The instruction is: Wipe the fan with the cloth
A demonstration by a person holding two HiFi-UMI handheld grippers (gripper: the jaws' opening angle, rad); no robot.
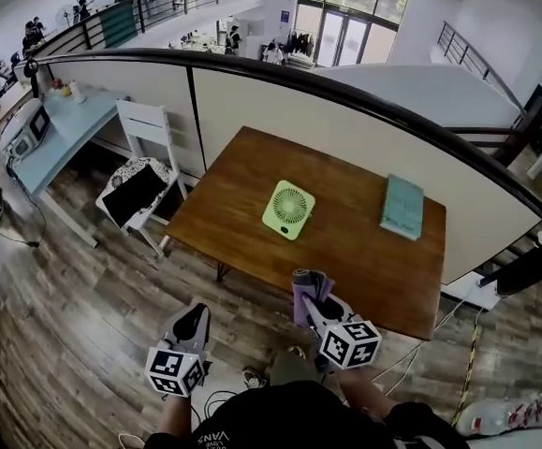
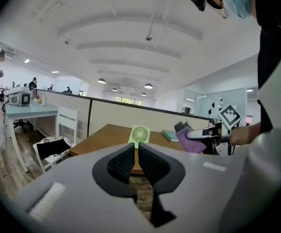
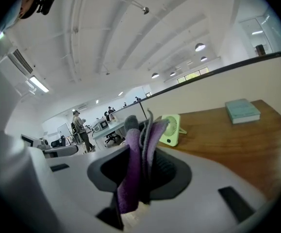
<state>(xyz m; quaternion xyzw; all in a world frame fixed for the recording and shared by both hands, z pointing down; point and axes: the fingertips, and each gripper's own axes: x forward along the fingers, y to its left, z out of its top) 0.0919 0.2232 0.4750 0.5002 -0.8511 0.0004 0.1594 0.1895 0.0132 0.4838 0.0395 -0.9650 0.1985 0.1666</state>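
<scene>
My right claw [image 1: 317,303] grips the purple cloth [image 1: 304,281] at the near edge of the worktop [image 1: 242,195]. My left claw [image 1: 196,316] is clenched and empty. The green fan [image 1: 288,210] stands mid-worktop, seemingly propped upright.

— Anything blocking that brown wooden table [image 1: 242,171]?
— The wood at six o'clock of the small pale-green square fan [image 1: 288,210] lies open. A flat teal book [image 1: 402,206] sits at its three o'clock, well apart. A beige partition wall [image 1: 280,101] closes twelve.
</scene>
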